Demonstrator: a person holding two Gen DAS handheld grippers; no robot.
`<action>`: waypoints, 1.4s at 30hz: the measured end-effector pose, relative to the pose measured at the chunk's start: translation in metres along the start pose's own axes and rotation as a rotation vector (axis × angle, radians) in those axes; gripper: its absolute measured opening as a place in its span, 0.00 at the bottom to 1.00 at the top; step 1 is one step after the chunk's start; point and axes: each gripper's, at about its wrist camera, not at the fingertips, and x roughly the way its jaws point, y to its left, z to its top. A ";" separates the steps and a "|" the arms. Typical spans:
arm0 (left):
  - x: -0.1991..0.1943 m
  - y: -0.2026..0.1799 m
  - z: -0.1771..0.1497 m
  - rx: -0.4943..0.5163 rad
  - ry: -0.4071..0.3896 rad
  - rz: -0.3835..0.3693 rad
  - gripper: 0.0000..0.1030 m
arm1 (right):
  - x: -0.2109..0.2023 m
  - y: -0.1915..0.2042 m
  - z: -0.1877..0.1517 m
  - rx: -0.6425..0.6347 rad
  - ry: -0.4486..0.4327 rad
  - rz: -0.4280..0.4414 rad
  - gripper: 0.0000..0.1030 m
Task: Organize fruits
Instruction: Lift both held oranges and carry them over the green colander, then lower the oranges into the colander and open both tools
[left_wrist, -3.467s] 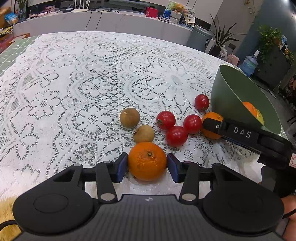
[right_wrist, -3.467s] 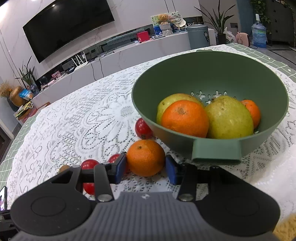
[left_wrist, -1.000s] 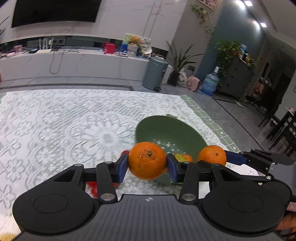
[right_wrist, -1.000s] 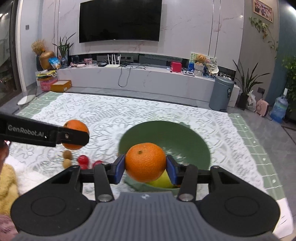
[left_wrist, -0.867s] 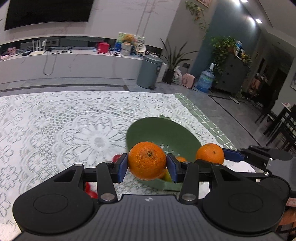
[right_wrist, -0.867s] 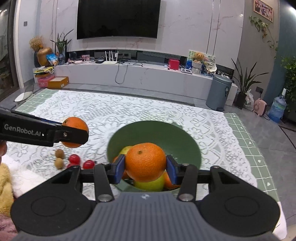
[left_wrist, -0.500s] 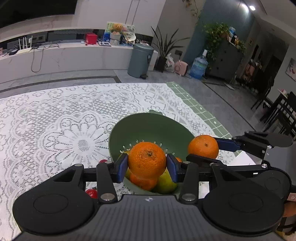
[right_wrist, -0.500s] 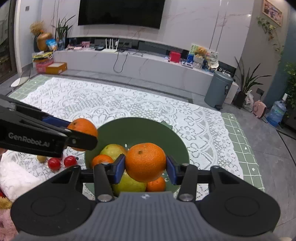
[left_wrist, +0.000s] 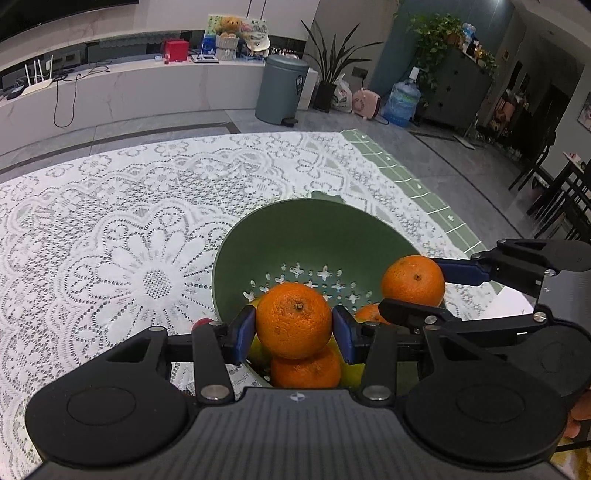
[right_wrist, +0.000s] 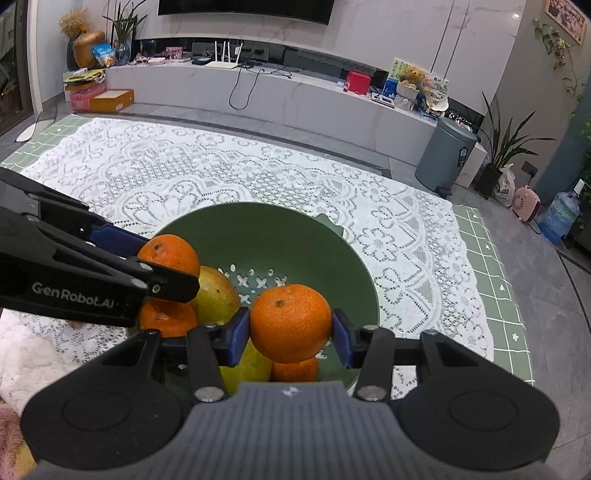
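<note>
My left gripper (left_wrist: 294, 328) is shut on an orange (left_wrist: 293, 319) and holds it above the near side of the green colander bowl (left_wrist: 314, 229). My right gripper (right_wrist: 290, 334) is shut on a second orange (right_wrist: 290, 322) above the same bowl (right_wrist: 280, 229). Each gripper with its orange shows in the other view: the right one in the left wrist view (left_wrist: 412, 280), the left one in the right wrist view (right_wrist: 169, 254). In the bowl lie more oranges (right_wrist: 168, 317) and yellow-green fruit (right_wrist: 216, 293).
The bowl stands on a white lace tablecloth (left_wrist: 110, 229) near the table's right edge. A red tomato (left_wrist: 201, 323) peeks out left of the bowl. Beyond the table are a grey bin (right_wrist: 448, 157), plants and a long white counter.
Both grippers have carried their oranges from the tablecloth to above the bowl and have come lower and closer over it. Both stay shut on their oranges.
</note>
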 end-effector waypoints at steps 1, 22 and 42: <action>0.002 0.001 0.001 -0.001 0.002 -0.004 0.49 | 0.002 0.000 0.001 -0.003 0.003 0.000 0.43; 0.029 0.011 0.018 -0.027 -0.008 0.016 0.50 | 0.043 -0.005 0.002 -0.004 0.055 0.011 0.44; 0.044 -0.014 0.015 0.113 0.055 0.095 0.74 | 0.059 -0.006 0.003 -0.047 0.116 -0.017 0.49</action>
